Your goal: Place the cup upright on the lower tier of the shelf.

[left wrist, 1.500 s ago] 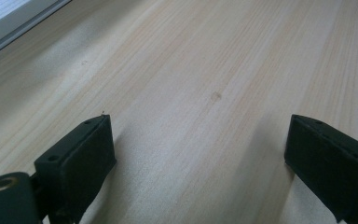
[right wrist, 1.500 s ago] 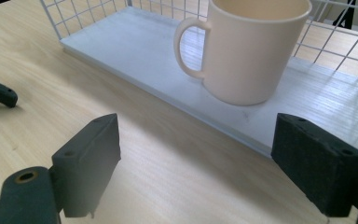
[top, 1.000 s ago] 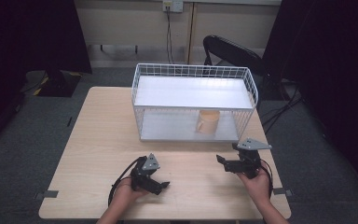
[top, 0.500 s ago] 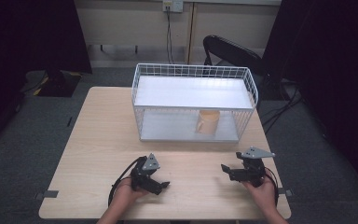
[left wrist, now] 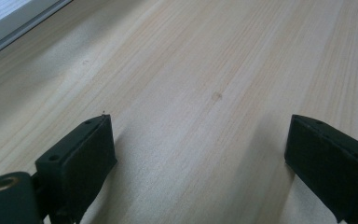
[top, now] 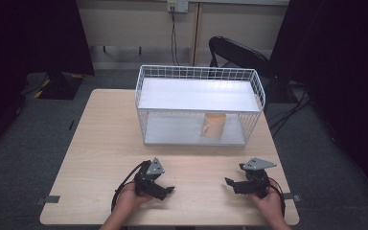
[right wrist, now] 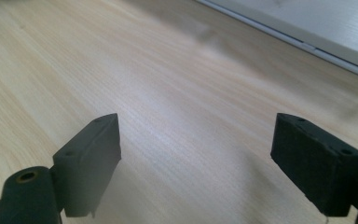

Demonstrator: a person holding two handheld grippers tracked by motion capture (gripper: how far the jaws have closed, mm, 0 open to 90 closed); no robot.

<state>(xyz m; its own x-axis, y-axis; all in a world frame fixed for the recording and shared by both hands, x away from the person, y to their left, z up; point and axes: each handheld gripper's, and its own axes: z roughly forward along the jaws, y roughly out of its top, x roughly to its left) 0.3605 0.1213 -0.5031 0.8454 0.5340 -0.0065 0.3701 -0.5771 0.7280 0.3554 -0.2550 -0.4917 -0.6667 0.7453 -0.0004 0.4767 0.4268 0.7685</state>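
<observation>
A person sits at a pale wooden bench (top: 100, 143), holding a set of tongs in each hand near the front edge. The left tongs (top: 164, 190) rest low on the wood with the jaws spread wide and nothing between them. The right tongs (top: 230, 184) are likewise spread and empty, their tips pointing inward toward the middle of the bench.

The thing nearest the work is a mug (top: 213, 125). It stands upright on the lower shelf of a white wire rack (top: 199, 73) at the far side of the bench, well apart from both tongs. The mug lies ahead of the hands and somewhat right of centre, so the right tongs appear the nearer pair. Its long axis is vertical, and its handle points left, toward the middle of the rack.

The mug is a pale orange-tan colour, plain and cylindrical, seen through the front wires. In both gripper views the bare wood grain runs between the open jaws, with the rack's pale base edge (right wrist: 307, 44) at a corner.
</observation>
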